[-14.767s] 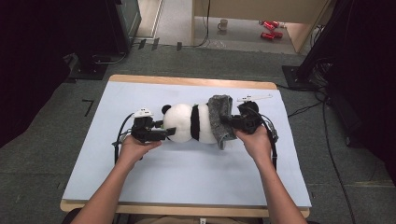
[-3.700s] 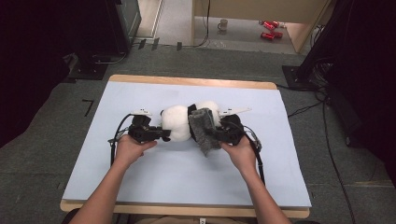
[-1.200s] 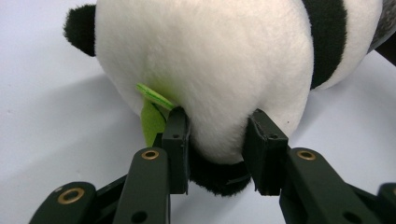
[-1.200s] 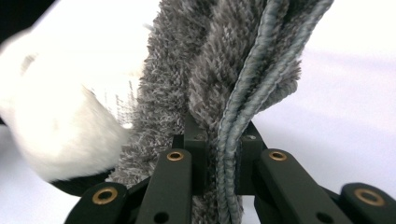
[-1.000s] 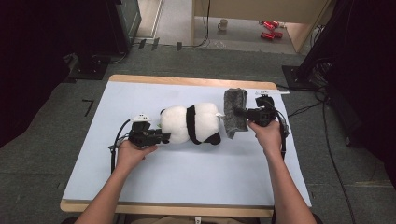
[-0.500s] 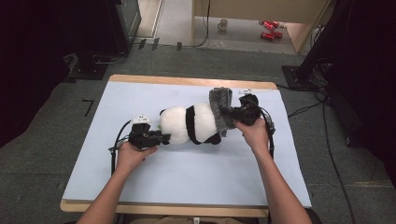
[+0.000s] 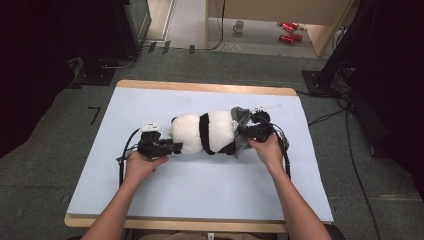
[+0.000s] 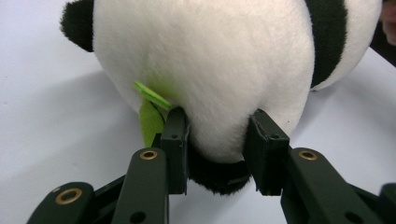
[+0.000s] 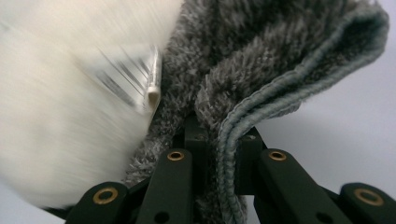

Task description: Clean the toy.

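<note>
Left jaws: the left gripper [image 8: 219, 154] pinches the white end of the plush panda [image 8: 210, 65], one pad pressed into the fur on each side; a green tag [image 8: 150, 112] hangs just beside one pad.
Right jaws: the right gripper [image 9: 219, 144] is clamped narrow on a fold of the grey towel [image 9: 280, 60], its hemmed edge running down between the pads; blurred white fur and a small label [image 9: 152, 81] lie against the cloth.
Panda: it lies on its side across the middle of the table [image 7: 150, 200], between the left gripper [image 7: 172, 146] and the right gripper [image 7: 245, 132].
Towel: bunched against the panda's right end, touching it.
Surface: pale blue sheet over a wood-edged table.
Room: grey carpet, dark equipment at both sides, cables on the floor, red cans [image 7: 287, 31] and a cup [image 7: 239, 25] far back.
Change: a second ago the towel was held up and apart from the panda's end; now it is lower and pressed against it. The left gripper keeps its place.
</note>
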Tool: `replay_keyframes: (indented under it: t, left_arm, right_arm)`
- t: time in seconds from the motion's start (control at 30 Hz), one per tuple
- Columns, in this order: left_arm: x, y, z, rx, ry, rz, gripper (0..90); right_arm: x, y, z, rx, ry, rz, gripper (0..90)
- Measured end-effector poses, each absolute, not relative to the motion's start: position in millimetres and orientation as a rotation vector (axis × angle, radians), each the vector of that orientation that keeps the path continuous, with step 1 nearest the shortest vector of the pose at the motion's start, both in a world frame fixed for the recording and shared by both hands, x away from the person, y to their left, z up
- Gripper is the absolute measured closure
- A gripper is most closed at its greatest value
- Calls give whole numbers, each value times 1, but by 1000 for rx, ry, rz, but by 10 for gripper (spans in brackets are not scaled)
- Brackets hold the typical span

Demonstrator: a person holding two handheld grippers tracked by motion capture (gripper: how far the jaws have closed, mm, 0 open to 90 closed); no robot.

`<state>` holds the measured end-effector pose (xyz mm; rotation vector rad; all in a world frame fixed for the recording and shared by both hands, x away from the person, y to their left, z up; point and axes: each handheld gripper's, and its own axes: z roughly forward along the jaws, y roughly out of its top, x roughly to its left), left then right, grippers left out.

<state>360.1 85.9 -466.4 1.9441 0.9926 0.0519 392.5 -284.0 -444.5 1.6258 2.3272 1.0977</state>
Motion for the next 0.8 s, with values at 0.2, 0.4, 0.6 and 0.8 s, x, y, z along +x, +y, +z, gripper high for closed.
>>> replay_keyframes:
  t: [0.2,0.4,0.6,0.8]
  left_arm:
    - [364,88,-465,1945,991,58,634]
    - [369,88,-463,1937,990,58,632]
    - [372,89,-463,1921,996,42,632]
    - [374,90,-463,1924,992,47,632]
  right_arm:
    - [391,-276,-460,1632,2398,1032,810]
    - [388,-277,-467,1640,2439,985,808]
    - [386,-293,-460,1654,2394,989,807]
    - [377,-313,-432,1655,2274,1130,808]
